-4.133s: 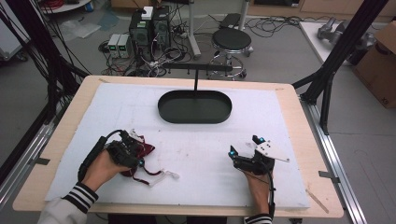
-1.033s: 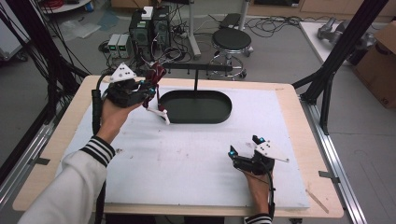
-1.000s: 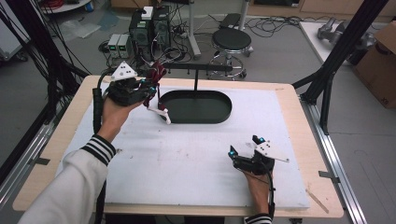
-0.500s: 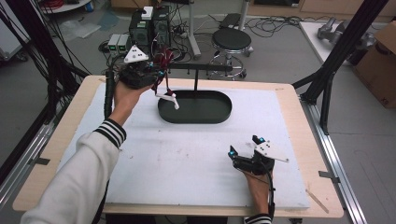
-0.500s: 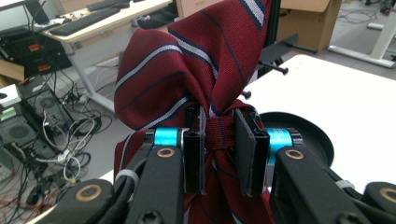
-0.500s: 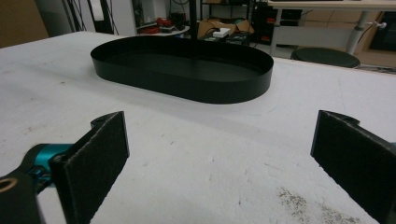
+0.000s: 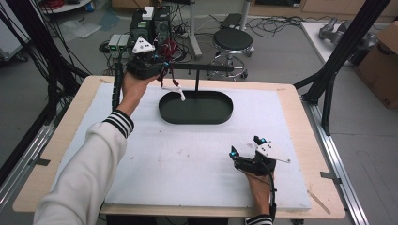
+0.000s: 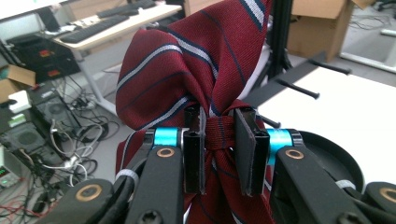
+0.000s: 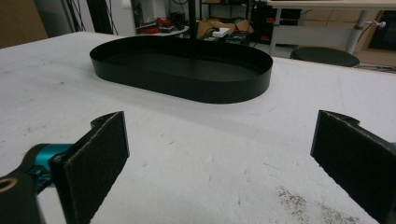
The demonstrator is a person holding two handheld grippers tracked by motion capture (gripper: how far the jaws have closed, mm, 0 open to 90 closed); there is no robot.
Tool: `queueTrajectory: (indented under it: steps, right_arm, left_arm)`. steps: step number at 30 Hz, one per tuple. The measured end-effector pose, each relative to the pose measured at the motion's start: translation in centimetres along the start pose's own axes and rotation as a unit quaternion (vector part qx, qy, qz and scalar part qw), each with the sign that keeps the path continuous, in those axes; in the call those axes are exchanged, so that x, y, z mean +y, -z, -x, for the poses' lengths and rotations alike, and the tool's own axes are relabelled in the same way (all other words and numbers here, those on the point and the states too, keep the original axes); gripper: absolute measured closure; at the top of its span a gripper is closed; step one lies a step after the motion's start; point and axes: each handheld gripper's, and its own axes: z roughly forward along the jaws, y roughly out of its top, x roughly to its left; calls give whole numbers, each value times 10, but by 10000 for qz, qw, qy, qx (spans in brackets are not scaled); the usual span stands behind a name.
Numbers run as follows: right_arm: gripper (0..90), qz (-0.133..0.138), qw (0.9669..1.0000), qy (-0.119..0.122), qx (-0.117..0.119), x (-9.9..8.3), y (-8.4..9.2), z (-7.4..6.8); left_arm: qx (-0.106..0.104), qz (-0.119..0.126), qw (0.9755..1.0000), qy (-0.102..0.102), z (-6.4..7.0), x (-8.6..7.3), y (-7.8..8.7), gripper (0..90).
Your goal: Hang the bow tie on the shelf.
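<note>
Above the table's far left edge, left gripper (image 7: 162, 70) is clamped on a dark red striped tie (image 8: 187, 70), held up in the air w/ its white strap (image 7: 176, 89) dangling over the black oval tray (image 7: 220, 115). Right gripper (image 7: 246, 149) rests on the white mat (image 7: 187, 164) near the front, jaws wide apart, nothing btw them.

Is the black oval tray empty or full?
Empty: the black oval tray shows only bare black floor; the striped dark-red necktie hangs outside it.

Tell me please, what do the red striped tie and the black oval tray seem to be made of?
The tie looks like woven fabric, perhaps silk or polyester: fine ribbed weave, soft folds, slight sheen. The tray seems thin metal or hard plastic with a matte black finish: smooth, rigid wall and even rim, no gloss.
</note>
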Motion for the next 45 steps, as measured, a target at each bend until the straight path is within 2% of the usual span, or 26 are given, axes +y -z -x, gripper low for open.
queueTrajectory:
  steps: [5,9,11,13,15,20,24,38,40,44,45]
  right_arm:
    - [32,6,10000,11,2,0,0,0]
    - [32,2,10000,4,2,0,0,0]
    - [32,-5,10000,17,-3,0,0,0]
    - [32,-16,10000,13,-7,0,0,-1]
    - [32,-18,10000,-3,-1,0,0,-1]
    - [32,-11,10000,3,-4,0,0,0]
    - [32,-16,10000,5,-4,0,0,0]
    - [32,-25,10000,3,7,0,0,-1]
    - [32,-31,10000,-10,2,0,0,-1]
    - [32,-10,10000,9,13,0,0,0]
    - [32,-13,10000,2,14,0,0,0]
  left_arm:
    - [155,-6,9999,69,-3,0,-8,745]
    - [175,-8,9998,62,-3,0,-16,745]
    - [186,16,9998,-11,-3,1,-19,744]
    - [229,47,9997,39,-6,0,-20,744]
    - [276,-19,9996,116,-10,-3,-22,744]
    - [386,-165,9991,113,-15,-9,-26,744]
    - [497,-277,9983,148,-21,-15,-28,743]
    - [529,-391,9975,266,-21,-30,-25,721]
    - [557,-440,9970,294,-21,-32,-25,697]
    - [839,-482,9947,335,-19,-39,-19,572]
    - [696,-374,9957,485,-22,-42,-13,482]
